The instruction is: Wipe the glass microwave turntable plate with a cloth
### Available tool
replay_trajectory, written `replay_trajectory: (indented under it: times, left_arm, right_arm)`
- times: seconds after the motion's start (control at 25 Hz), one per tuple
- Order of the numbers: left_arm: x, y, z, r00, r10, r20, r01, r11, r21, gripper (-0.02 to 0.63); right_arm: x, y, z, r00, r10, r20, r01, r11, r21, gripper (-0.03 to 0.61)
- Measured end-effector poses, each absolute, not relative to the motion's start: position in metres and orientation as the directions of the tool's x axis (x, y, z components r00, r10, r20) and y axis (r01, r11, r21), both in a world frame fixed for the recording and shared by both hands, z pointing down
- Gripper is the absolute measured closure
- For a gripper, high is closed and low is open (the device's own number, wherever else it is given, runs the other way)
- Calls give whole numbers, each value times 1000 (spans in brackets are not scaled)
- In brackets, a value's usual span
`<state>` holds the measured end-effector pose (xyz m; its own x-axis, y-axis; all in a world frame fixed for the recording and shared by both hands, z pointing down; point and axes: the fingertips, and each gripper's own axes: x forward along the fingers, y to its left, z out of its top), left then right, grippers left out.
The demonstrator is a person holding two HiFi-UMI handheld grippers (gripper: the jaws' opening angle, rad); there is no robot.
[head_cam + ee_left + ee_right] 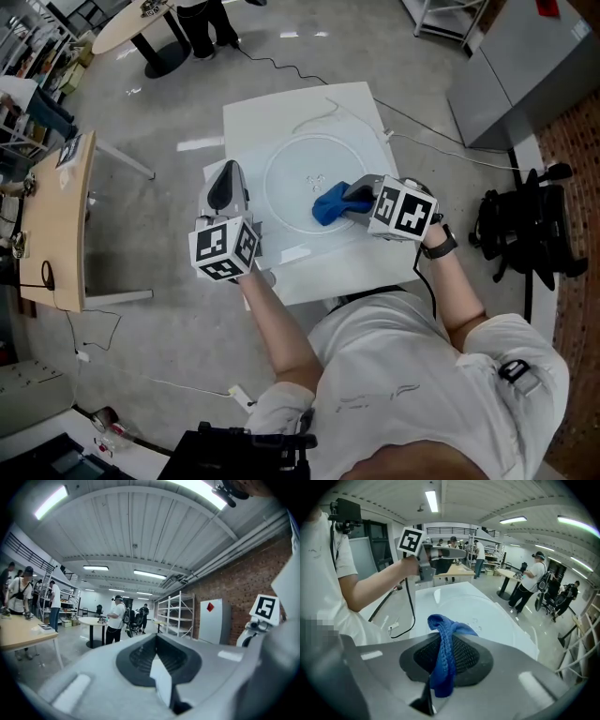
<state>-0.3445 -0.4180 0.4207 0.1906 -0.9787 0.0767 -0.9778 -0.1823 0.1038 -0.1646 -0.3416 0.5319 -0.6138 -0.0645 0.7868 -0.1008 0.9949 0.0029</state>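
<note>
The round glass turntable plate (300, 178) lies flat on a white table (272, 122). A blue cloth (330, 204) rests on the plate's right part, and my right gripper (354, 195) is shut on it. In the right gripper view the cloth (443, 656) hangs bunched between the jaws of that gripper (440, 667), with the plate (483, 613) beyond it. My left gripper (223, 185) is held over the table's left edge, off the plate. Its jaws (159, 665) look shut with nothing held, pointing out into the room.
A thin white cable (323, 111) lies on the table behind the plate. A wooden desk (52, 234) stands at the left, a grey cabinet (525, 66) at the back right, and black gear (525, 230) on the floor at the right. People stand by a round table (96, 620).
</note>
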Motion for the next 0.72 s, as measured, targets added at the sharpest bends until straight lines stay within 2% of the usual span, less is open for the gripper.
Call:
replay_trajectory:
  times: [0.16, 0.36, 0.52, 0.72]
  left_arm:
    - [-349, -417, 420, 185, -980, 77, -979, -177, 103, 611]
    - [-350, -414, 421, 176, -981, 78, -980, -167, 107, 611]
    - [-356, -410, 419, 163, -984, 73, -982, -155, 104, 611]
    - [-358, -409, 419, 158, -984, 77, -984, -150, 100, 611]
  right_arm:
    - [-209, -325, 531, -628, 7, 778, -13, 1000, -19, 520]
    - [-264, -338, 533, -646, 17, 763, 35, 999, 8, 520]
    - [-298, -368, 529, -675, -50, 736, 7, 997, 74, 518]
    - [-306, -431, 528, -669, -208, 714, -133, 978, 160, 517]
